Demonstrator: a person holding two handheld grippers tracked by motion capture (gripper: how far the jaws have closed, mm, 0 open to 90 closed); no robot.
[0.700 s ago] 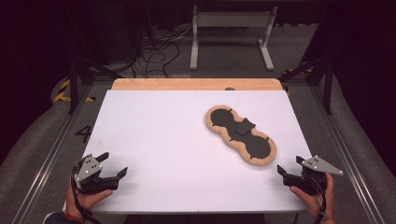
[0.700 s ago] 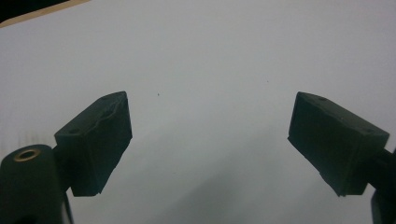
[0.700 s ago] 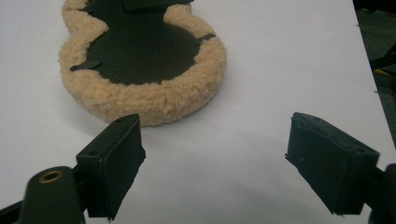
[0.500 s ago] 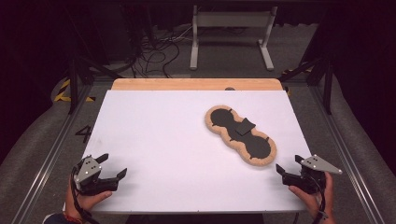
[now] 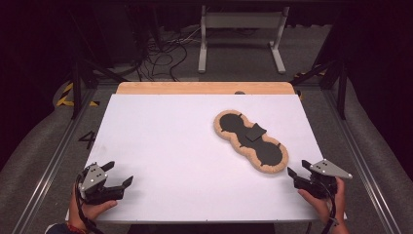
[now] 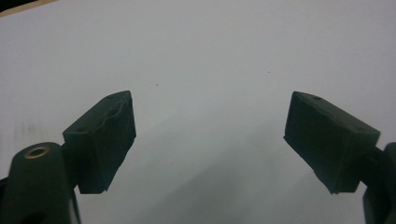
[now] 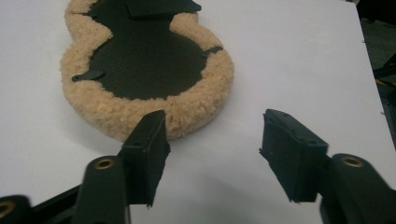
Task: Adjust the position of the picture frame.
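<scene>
Fleece-rimmed black pad (image 5: 251, 141) on white table (image 5: 170, 146)

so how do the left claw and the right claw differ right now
The left claw sits near the table's front left corner with bare white surface ahead; the right claw sits at the front right, just short of the fleecy pad. Both are hand-held, open and empty.

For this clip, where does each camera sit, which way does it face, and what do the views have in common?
High view: above the person's side, looking forward and down on the table; both hands and the left gripper and right gripper enter at the bottom.
Left gripper view: rides the left gripper, facing bare table between open jaws.
Right gripper view: rides the right gripper, facing the fleece pad.
Shared: the high and right gripper views both show the pad.
</scene>
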